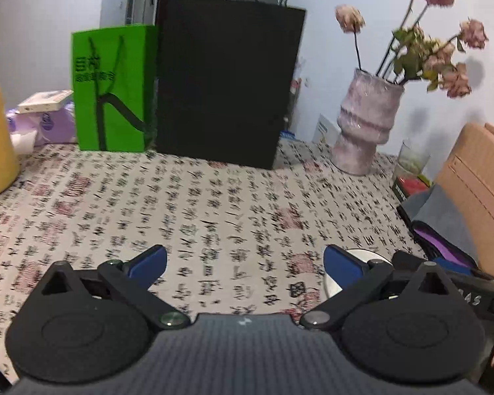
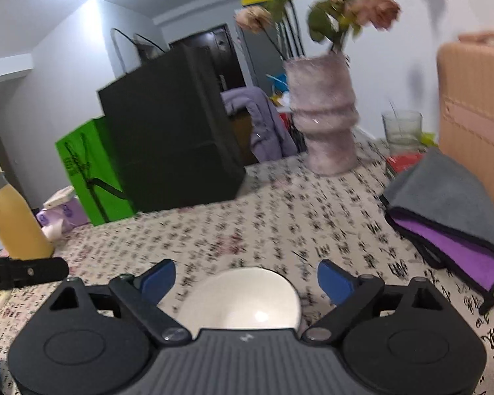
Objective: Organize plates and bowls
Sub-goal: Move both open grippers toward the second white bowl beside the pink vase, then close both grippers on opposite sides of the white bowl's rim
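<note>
A white bowl point(image 2: 243, 299) sits on the calligraphy-print tablecloth point(image 2: 280, 223), low in the right wrist view. It lies between the blue fingers of my right gripper point(image 2: 247, 281), which is open, and there is a gap on both sides between pads and bowl. In the left wrist view my left gripper point(image 1: 245, 263) is open over bare tablecloth point(image 1: 214, 204) with nothing between its fingers. A sliver of the white bowl point(image 1: 367, 254) shows behind its right finger. Part of the right gripper's black body point(image 1: 471, 284) shows beyond it.
At the back stand a black paper bag point(image 1: 224, 85) and a green bag point(image 1: 112, 89). A pink vase point(image 1: 362, 125) with dried flowers and a glass point(image 2: 401, 128) are at back right. A grey-and-purple cloth point(image 2: 444, 210) and a peach case point(image 2: 477, 115) lie right. A yellow bottle point(image 2: 13, 227) stands left.
</note>
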`<action>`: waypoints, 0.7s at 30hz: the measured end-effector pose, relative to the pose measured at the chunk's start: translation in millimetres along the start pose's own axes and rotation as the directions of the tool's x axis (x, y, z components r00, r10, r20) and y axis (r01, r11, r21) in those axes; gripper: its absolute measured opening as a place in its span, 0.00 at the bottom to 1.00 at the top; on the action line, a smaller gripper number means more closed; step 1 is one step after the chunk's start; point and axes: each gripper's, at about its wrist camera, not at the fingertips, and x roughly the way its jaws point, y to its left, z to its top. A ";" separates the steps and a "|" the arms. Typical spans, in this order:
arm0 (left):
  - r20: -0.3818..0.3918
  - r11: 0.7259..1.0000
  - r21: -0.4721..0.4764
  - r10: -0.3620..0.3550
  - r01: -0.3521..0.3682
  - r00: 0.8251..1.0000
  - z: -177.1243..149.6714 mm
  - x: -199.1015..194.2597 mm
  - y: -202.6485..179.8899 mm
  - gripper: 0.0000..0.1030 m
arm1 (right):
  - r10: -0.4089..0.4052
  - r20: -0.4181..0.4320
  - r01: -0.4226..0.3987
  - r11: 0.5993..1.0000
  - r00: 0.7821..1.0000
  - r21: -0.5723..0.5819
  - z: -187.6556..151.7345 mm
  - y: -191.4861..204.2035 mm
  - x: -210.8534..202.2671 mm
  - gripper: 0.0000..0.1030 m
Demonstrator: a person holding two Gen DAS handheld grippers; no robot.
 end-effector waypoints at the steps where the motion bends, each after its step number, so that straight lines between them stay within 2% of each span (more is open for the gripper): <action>1: -0.012 1.000 0.006 0.001 -0.001 1.000 0.5 5.2 -4.7 1.00 | -0.005 -0.009 0.005 1.000 1.000 0.011 -1.0 -4.2 2.6 0.90; 7: -0.073 1.000 0.010 0.015 -0.014 0.997 0.0 37.9 -25.2 1.00 | -0.001 -0.038 0.003 0.999 0.999 0.046 -9.7 -18.9 13.7 0.89; 9: -0.104 1.000 0.003 0.012 -0.012 0.995 -1.2 49.6 -30.7 1.00 | -0.003 -0.050 0.006 0.998 0.999 0.055 -12.0 -21.4 17.1 0.83; 13: -0.113 0.999 0.035 0.031 -0.027 0.993 -7.6 65.8 -44.7 1.00 | 0.006 -0.085 -0.001 0.998 0.996 0.061 -19.2 -25.2 25.4 0.77; 15: -0.140 0.998 0.044 0.042 -0.036 0.989 -10.6 75.5 -50.2 0.99 | 0.009 -0.107 -0.001 0.997 0.994 0.072 -21.9 -27.2 31.1 0.64; 16: -0.148 0.998 0.046 0.045 -0.039 0.988 -12.1 79.2 -51.7 0.98 | 0.013 -0.117 -0.004 0.997 0.993 0.078 -22.8 -28.3 33.5 0.60; 18: -0.147 0.998 0.045 0.040 -0.033 0.988 -14.2 84.2 -53.4 0.98 | 0.023 -0.136 -0.010 0.996 0.990 0.090 -25.9 -29.8 37.1 0.45; 19: -0.146 0.998 0.041 0.043 -0.038 0.988 -14.9 87.1 -53.9 0.97 | 0.028 -0.146 -0.015 0.996 0.989 0.090 -27.4 -29.7 38.2 0.41; 21: -0.161 0.999 0.035 0.040 -0.035 0.986 -16.5 95.2 -56.2 0.89 | 0.038 -0.155 -0.024 0.996 0.987 0.090 -29.4 -28.7 39.3 0.35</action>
